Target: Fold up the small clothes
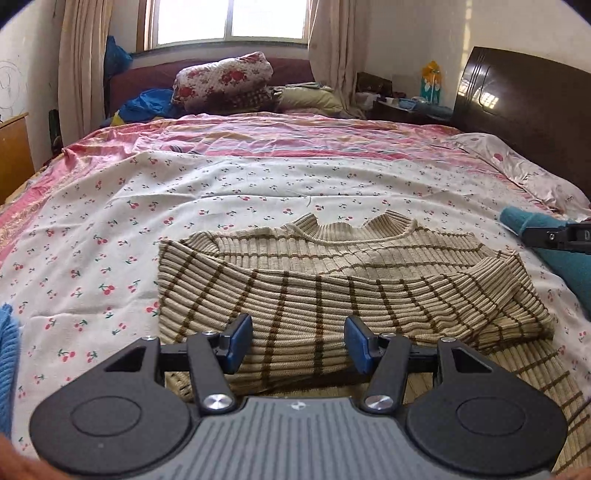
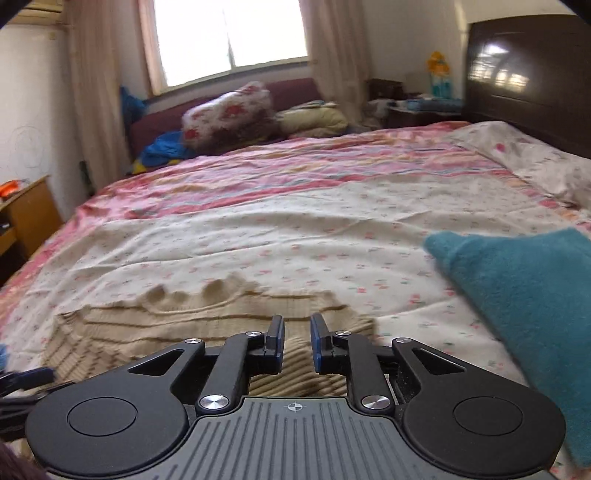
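- A beige ribbed sweater with brown stripes (image 1: 332, 280) lies on the bed's cherry-print sheet (image 1: 110, 229), collar toward the window (image 1: 229, 22), both sleeves folded across its body.
- The left gripper (image 1: 298, 341) hovers low over the sweater's near hem, its 2 blue pads (image 1: 242, 341) standing well apart with only the knit showing behind the gap; they press on nothing.
- The right gripper (image 2: 297, 341) sits over the sweater's right near part, its 2 pads a narrow gap apart, nothing pinched between them. That view is blurred, so whether the tips touch the knit cannot be told.
- In the left wrist view the tip of the right gripper shows just right of the sweater, in front of a teal garment (image 2: 524, 314) lying on the sheet beside the sweater's right edge.
- A blue knitted piece (image 1: 7, 362) shows at the frame edge left of the sweater.
- Beyond the sweater, a pink striped cover (image 1: 295, 136) spreads toward the window, and a dark wooden headboard (image 1: 524, 110) stands far right of it.
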